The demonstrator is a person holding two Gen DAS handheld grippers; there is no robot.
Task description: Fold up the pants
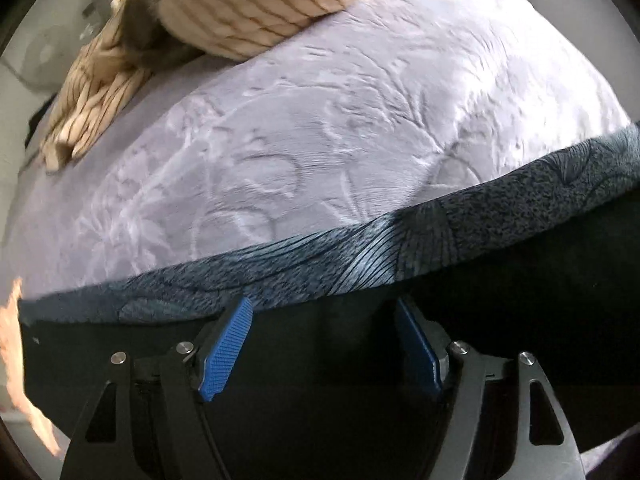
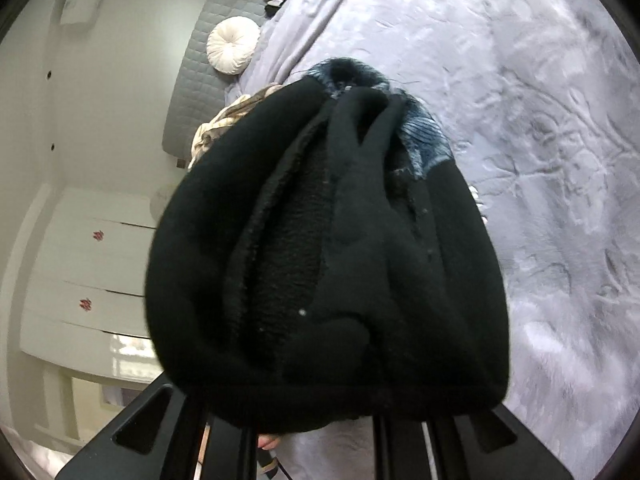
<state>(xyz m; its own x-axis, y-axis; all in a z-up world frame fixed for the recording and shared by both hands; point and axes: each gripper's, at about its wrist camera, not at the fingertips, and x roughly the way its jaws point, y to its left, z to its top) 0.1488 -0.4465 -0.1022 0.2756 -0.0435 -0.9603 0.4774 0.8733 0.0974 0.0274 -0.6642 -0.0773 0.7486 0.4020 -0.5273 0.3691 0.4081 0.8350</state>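
One pair of black pants [image 2: 328,264] is in play, with a blue patterned fabric [image 1: 360,248] along its edge. One beige striped garment [image 1: 224,4] lies crumpled far ahead and to the left of the left fingers, on the lavender embossed bedspread [image 1: 320,120]. One round white cushion [image 2: 233,45] sits against the quilted grey headboard [image 2: 192,92], far beyond the right fingers and to their left.

The left gripper [image 1: 324,308] points out low over the bed, its two blue-padded fingers [image 1: 228,348] spread wide apart with nothing between them; the black cloth lies just under and beyond them, the patterned band just past their tips.

The right gripper [image 2: 320,428] is held above the bed. The bunched pants hang over its front and hide the fingers completely, so whether they are clamped on the cloth cannot be made out. White drawers [image 2: 92,280] show off to its left, blurred.
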